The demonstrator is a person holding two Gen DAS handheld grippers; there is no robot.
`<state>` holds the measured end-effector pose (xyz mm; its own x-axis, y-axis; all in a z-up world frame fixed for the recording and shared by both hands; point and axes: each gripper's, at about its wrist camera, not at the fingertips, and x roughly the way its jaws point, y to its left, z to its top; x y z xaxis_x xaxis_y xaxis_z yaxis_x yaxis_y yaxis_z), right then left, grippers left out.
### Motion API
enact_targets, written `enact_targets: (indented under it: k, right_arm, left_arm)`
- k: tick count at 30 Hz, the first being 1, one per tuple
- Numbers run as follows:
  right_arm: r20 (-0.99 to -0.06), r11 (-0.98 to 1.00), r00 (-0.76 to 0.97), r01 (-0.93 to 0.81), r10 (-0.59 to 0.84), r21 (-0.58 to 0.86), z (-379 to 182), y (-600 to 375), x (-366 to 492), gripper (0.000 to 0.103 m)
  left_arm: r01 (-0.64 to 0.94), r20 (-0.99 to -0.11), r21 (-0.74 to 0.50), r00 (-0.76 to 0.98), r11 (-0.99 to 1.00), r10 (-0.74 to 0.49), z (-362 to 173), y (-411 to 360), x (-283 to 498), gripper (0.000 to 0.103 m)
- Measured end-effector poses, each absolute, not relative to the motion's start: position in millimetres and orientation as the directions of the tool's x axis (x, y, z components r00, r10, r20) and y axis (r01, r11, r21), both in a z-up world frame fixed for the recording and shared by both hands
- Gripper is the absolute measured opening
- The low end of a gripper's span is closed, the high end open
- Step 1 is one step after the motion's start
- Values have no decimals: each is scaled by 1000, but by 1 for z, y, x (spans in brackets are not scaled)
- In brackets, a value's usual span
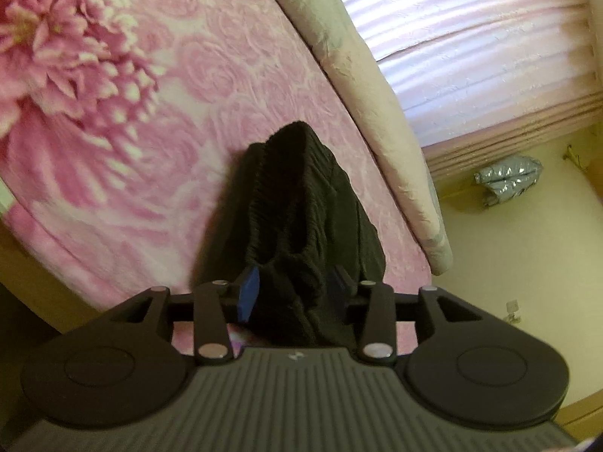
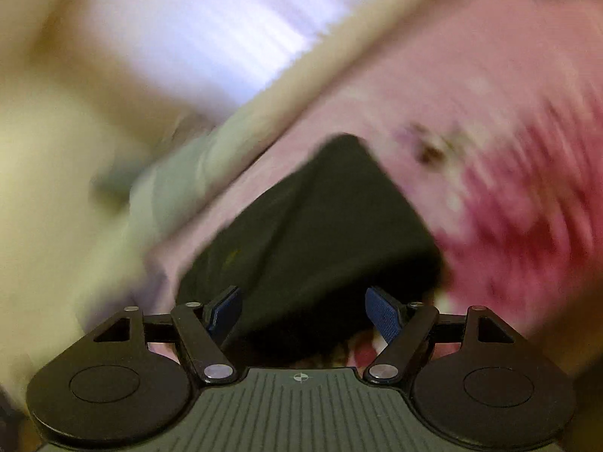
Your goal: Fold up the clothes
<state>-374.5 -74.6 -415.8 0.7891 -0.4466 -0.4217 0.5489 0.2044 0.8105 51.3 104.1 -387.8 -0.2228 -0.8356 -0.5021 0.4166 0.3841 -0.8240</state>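
A black garment (image 1: 297,203) with a ribbed elastic waistband lies bunched on the pink flowered blanket (image 1: 124,120). My left gripper (image 1: 294,290) is shut on the near end of it, and thick folds fill the gap between the blue pads (image 1: 248,293). The right wrist view is heavily motion-blurred. There the same black garment (image 2: 320,226) spreads flat on the blanket, and my right gripper (image 2: 305,314) stands open over its near edge. Its blue pads (image 2: 384,318) are wide apart, with cloth showing between them.
A pale quilted bed edge (image 1: 380,120) runs along the blanket's right side. Beyond it are a pleated pink curtain (image 1: 471,45) and a yellowish floor (image 1: 520,263) with a crumpled silver bag (image 1: 508,177).
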Motion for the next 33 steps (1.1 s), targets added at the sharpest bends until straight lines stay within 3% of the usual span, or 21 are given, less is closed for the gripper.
enact_targets:
  k: [3,9,10,11,13,16,19,21,23,24,27,28,30,32,33]
  right_arm:
    - [-357,-16,817,393,-452,920,-438,-86,-395,76]
    - [-321,-249,820,224,-475,942,-465,-96,-409,73]
    - [-316,-283,821,198,-475,939,-470,-98,-411,49]
    - [-320,-313,823,184,-469,932,-475,-100,-412,39]
    - [-327,-336,824,178,-463,925,-480,-103,-417,24]
    - [-334,-264,819,231,-467,936,-472,-103,-422,15]
    - [-338,-154,810,301,-479,941,-459,-100,-422,13]
    - [-375,-117,794,365,-479,924,-460,-100,-419,13]
    - [-425,-119,762,425,-488,897,-469,-98,-414,12]
    - [-440,-121,752,441,-491,889,-472,-97,-413,13]
    - [-438,-116,757,441,-484,890,-468,-95,-412,13]
    - [-438,-114,759,441,-482,890,-466,-95,-411,21]
    - [-436,-111,763,440,-477,891,-463,-94,-411,35]
    - [-435,-108,766,440,-472,892,-461,-93,-410,47]
    - [-435,-106,768,440,-470,892,-459,-92,-410,56]
  left_arm:
    - [396,-519,-817,-186,419,-834,-392,99,47,39]
    - [373,-534,-809,-144,454,-833,-399,90,46,38]
    - [390,-535,-803,-140,450,-833,-399,90,46,34]
    - [406,-536,-797,-136,447,-833,-398,91,45,28]
    - [432,-535,-788,-129,438,-835,-398,93,44,19]
    - [456,-521,-786,-127,417,-844,-398,99,44,14]
    - [546,-521,-737,-85,398,-849,-395,101,38,13]
    - [599,-529,-691,-39,404,-848,-397,103,38,1]
    - [642,-609,-553,123,531,-783,-401,106,43,0]
    - [606,-645,-541,145,583,-750,-408,109,53,0]
    - [465,-611,-693,26,551,-791,-415,122,74,0]
    - [479,-601,-696,18,535,-799,-409,123,73,0]
    - [457,-571,-739,-34,496,-820,-400,125,70,9]
    - [393,-524,-802,-101,449,-846,-396,126,68,36]
    - [372,-512,-818,-120,439,-851,-395,125,64,38]
